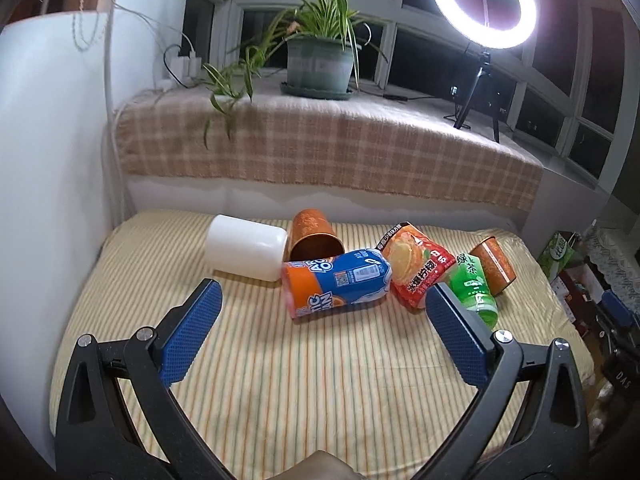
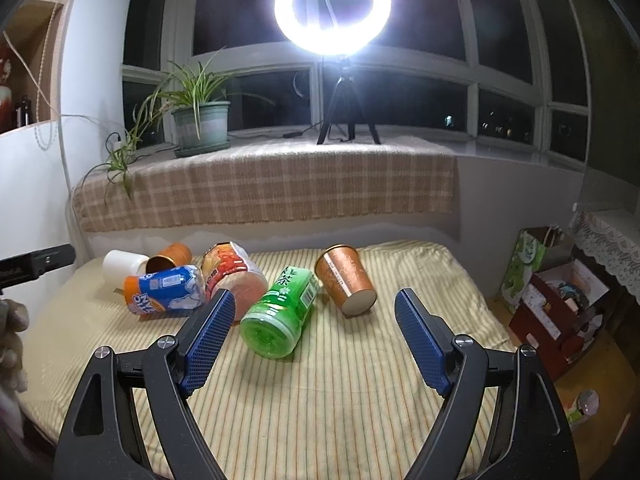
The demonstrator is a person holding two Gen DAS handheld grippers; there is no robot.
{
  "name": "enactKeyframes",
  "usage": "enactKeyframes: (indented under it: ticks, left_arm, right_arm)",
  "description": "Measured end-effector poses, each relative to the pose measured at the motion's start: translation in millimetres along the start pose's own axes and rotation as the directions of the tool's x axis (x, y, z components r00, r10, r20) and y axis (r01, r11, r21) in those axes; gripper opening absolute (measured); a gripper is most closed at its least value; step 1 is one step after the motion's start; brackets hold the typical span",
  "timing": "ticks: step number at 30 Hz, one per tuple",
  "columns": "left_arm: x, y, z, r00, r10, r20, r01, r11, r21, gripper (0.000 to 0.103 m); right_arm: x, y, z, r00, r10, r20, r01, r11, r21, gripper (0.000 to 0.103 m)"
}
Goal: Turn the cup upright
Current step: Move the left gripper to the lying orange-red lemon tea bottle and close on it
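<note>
Lying toppled among bottles (jaws wide, empty): copper cup (image 2: 345, 280)

This is a room in a home, at night. A bed (image 2: 360, 380) with a striped yellow sheet lies under a wide bay window (image 2: 400, 80) whose panes are dark, with small outside lights showing through. The sill carries a checked blanket (image 2: 260, 188), a spider plant in a green pot (image 1: 320, 64) and a lit ring light on a tripod (image 2: 332, 12). Chargers sit plugged in by the white wall (image 1: 184, 62). Beside the bed stand a lace-covered stand (image 2: 612, 232) and boxes of household odds and ends (image 2: 560, 304).
</note>
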State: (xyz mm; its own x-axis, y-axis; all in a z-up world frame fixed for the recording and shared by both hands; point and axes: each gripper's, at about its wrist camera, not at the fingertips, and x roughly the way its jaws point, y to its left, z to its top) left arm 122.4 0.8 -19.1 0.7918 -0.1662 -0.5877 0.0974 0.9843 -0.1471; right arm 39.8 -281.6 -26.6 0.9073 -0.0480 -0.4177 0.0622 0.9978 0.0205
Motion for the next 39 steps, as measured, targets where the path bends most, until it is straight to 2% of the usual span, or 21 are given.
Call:
enactKeyframes:
  ticks: [4, 7, 9, 11, 14, 18, 21, 23, 27, 29, 36, 39]
  left_arm:
    - [21.9, -0.5, 10.4, 0.996, -0.04, -0.085, 0.035, 0.998, -0.059, 0.103]
    - [41.3, -7.1, 20.0, 0.984, -0.084, -0.16, 0.07, 0.994, -0.088, 0.103]
    - [53.0, -12.5, 26.4, 0.974, -0.106, -0.202, 0.086, 0.991, -0.104, 0.103]
    - [67.3, -18.7, 33.0, 0.958, -0.137, -0.253, 0.103, 0.984, -0.143, 0.103]
    - [89.1, -27.2, 39.6, 0.93, -0.168, -0.327, 0.101, 0.972, -0.212, 0.103]
    - [115.4, -46.3, 44.8, 0.885, -0.2, -0.419, 0.089, 0.959, -0.27, 0.102]
    - [132.6, -59.5, 46.2, 0.859, -0.213, -0.466, 0.062, 0.946, -0.319, 0.1]
    - [140.5, -65.5, 45.9, 0.849, -0.219, -0.482, 0.03, 0.929, -0.37, 0.099]
    - [156.2, -79.5, 46.2, 0.847, -0.206, -0.489, -0.034, 0.899, -0.436, 0.098]
    - [165.6, -88.0, 44.5, 0.839, -0.201, -0.505, -0.055, 0.893, -0.447, 0.098]
    - [197.1, -97.1, 41.4, 0.832, -0.087, -0.547, -0.191, 0.882, -0.431, 0.095]
    - [210.8, -98.3, 38.1, 0.816, -0.055, -0.575, -0.236, 0.877, -0.419, 0.095]
  right_arm:
    - [15.8, -3.8, 8.6, 0.999, 0.026, -0.027, -0.027, 0.999, -0.02, 0.082]
    - [22.5, -9.4, 11.7, 0.999, 0.027, -0.032, -0.028, 1.0, -0.012, 0.082]
    - [28.9, -14.0, 13.9, 0.997, 0.057, -0.049, -0.057, 0.998, 0.003, 0.082]
    - [36.4, -18.2, 16.2, 0.994, 0.079, -0.071, -0.079, 0.997, 0.012, 0.082]
    - [40.7, -24.5, 17.9, 0.996, 0.061, -0.071, -0.061, 0.998, 0.01, 0.082]
    - [39.4, -36.5, 13.5, 0.997, 0.046, -0.063, -0.044, 0.999, 0.031, 0.082]
    - [37.3, -47.8, 8.2, 0.998, 0.028, -0.06, -0.025, 0.999, 0.047, 0.082]
    - [33.4, -57.6, 3.1, 0.998, 0.017, -0.054, -0.014, 0.998, 0.063, 0.082]
    - [23.9, -80.6, -6.1, 0.999, -0.014, -0.037, 0.018, 0.996, 0.087, 0.082]
    - [20.5, -94.1, -11.0, 0.999, -0.017, -0.041, 0.022, 0.994, 0.105, 0.082]
    - [11.8, -129.1, -24.3, 0.999, -0.016, -0.036, 0.021, 0.989, 0.145, 0.082]
    - [9.7, -145.8, -28.9, 0.999, -0.014, -0.029, 0.019, 0.984, 0.178, 0.082]
